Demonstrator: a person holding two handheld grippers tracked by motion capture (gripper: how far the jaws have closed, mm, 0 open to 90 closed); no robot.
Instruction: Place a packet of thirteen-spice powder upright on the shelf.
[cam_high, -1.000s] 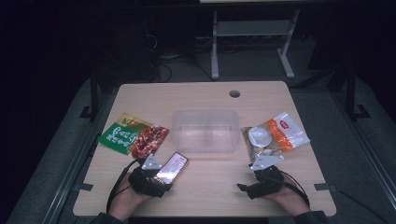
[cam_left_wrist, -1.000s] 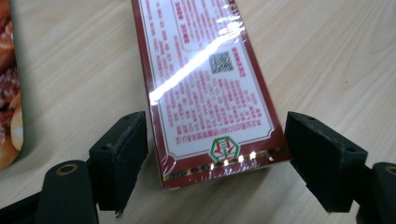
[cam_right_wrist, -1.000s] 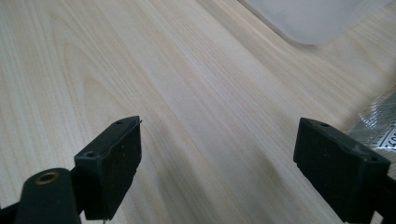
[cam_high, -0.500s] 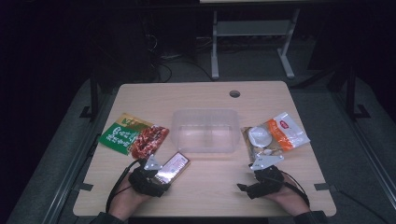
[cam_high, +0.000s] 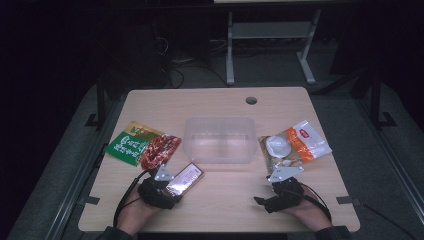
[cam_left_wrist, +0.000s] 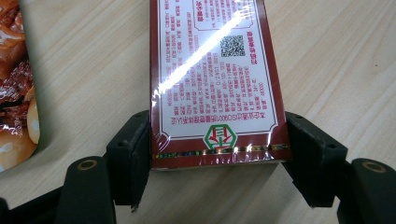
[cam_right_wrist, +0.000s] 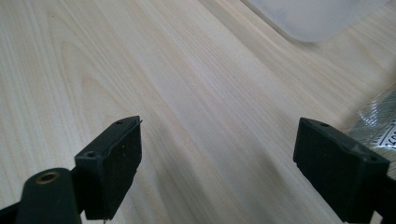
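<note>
So the flat dark-red packet with the white printed label and shiny film wrap (cam_left_wrist: 212, 88) is lying label-up on the light wooden worktop (cam_high: 225, 200), probably laid flat like that so it can be pinched across its narrow width. In the left gripper view its near end is sat right between the jaws of the left gripper (cam_left_wrist: 217, 154): the pad at 9 o'clock looks pressed against the packet's edge, while a thin sliver of gap can just about be made out at the 3 o'clock pad. The jaws have just been closing in on it with the packet between them, so it's bracketed but a firm squeeze can't be claimed yet.

Going outward, a red-brown glossy snack pouch (cam_high: 159, 150) sits at roughly 11 o'clock from the packet in the high view, overlapping a green foil bag (cam_high: 127, 145). A clear plastic rectangular tub (cam_high: 220, 140) is found at about 1 o'clock, likely where things get dropped. Over at 3 o'clock, the right gripper (cam_right_wrist: 217, 163) is parked with its jaws spread wide and nothing in them, near an orange-and-white snack bag (cam_high: 300, 145).
</note>
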